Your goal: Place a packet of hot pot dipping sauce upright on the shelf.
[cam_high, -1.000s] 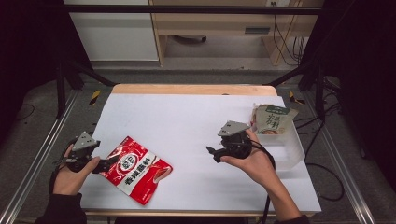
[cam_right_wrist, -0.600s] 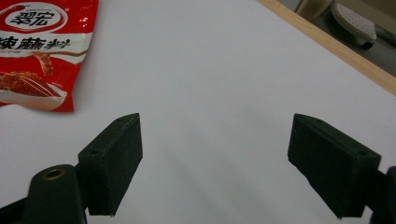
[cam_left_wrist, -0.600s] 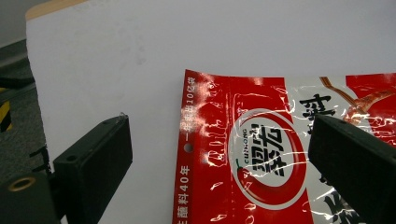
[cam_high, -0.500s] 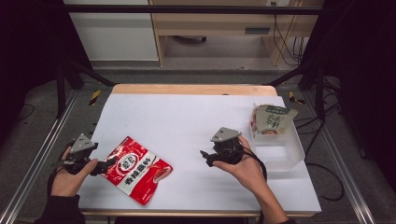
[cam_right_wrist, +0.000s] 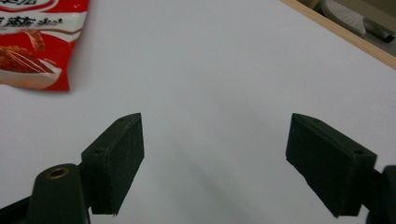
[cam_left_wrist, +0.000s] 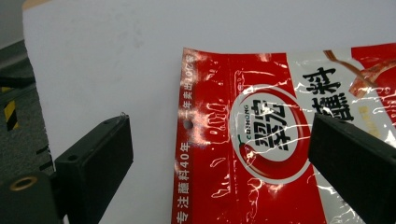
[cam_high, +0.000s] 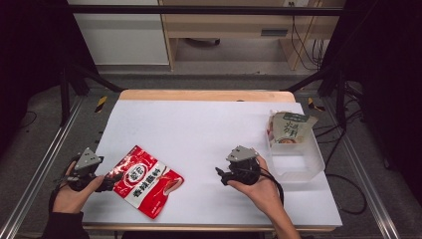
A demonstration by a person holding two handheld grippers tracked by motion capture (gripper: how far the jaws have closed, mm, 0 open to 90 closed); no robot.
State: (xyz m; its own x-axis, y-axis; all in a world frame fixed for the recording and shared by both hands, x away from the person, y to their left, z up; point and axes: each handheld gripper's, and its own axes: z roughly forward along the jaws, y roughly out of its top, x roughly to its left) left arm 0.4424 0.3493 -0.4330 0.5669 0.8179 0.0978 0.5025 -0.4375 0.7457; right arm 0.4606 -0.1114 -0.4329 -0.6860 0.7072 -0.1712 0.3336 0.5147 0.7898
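Straddling the light, floppy, slippery red plastic sauce pouch (cam_left_wrist: 289, 135) with open left gripper (cam_high: 107, 182), pinching its sealed edge; right gripper (cam_high: 222, 175) open, empty.

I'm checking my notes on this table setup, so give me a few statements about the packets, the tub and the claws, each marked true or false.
1. The red packet lies flat on the white table. True.
2. The right claw grips the red packet. False: its jaws stand open over bare table.
3. A green-and-white packet sits in the clear tub. True.
4. The left claw is shut. False: open, astride the red packet's edge.
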